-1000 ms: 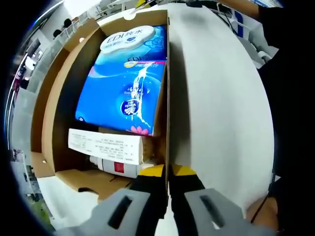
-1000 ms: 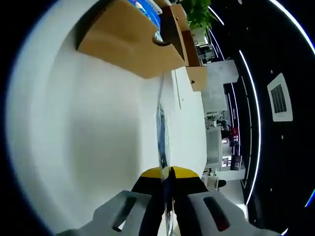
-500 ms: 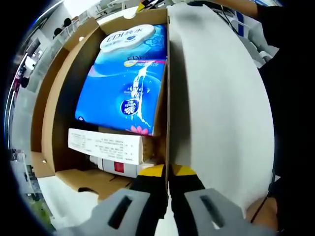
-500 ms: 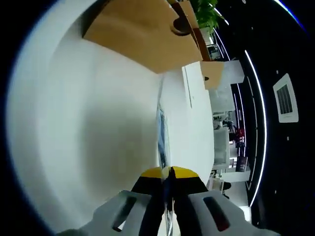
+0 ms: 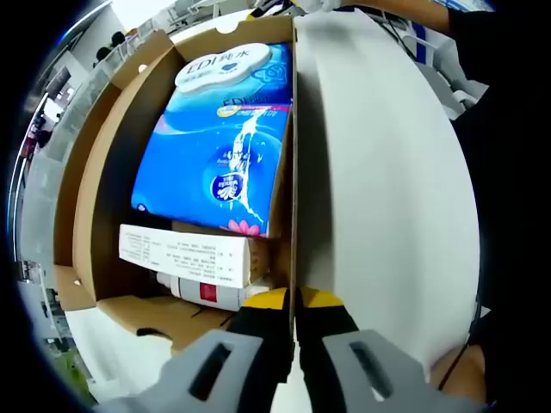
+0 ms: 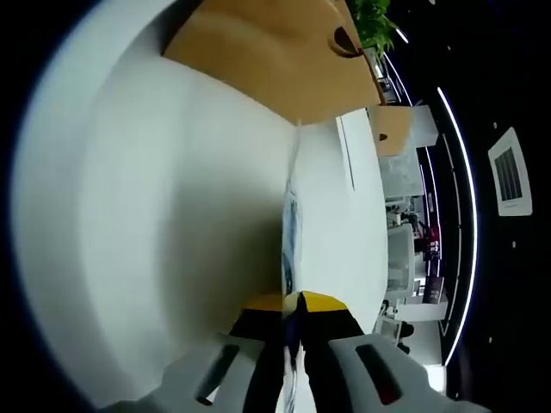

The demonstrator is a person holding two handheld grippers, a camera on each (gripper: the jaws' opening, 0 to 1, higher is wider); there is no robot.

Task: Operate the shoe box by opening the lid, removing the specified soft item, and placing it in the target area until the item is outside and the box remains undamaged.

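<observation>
Open shoe box [image 5: 95,215], blue tissue pack [image 5: 219,146] inside, tongs [image 5: 294,303] pinching raised lid [image 5: 379,189]

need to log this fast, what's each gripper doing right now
left gripper: shut on the white lid edge.
right gripper: shut on the same lid's thin edge.

Open-plan office or showroom: white desks [image 6: 366,185], potted plant [image 6: 376,24], ceiling light strips [image 6: 465,215]

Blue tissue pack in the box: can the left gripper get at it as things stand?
Probably not yet. The left gripper is shut on the white lid edge, holding it upright. The blue tissue pack lies uncovered in the open box, but that gripper must release first.
</observation>
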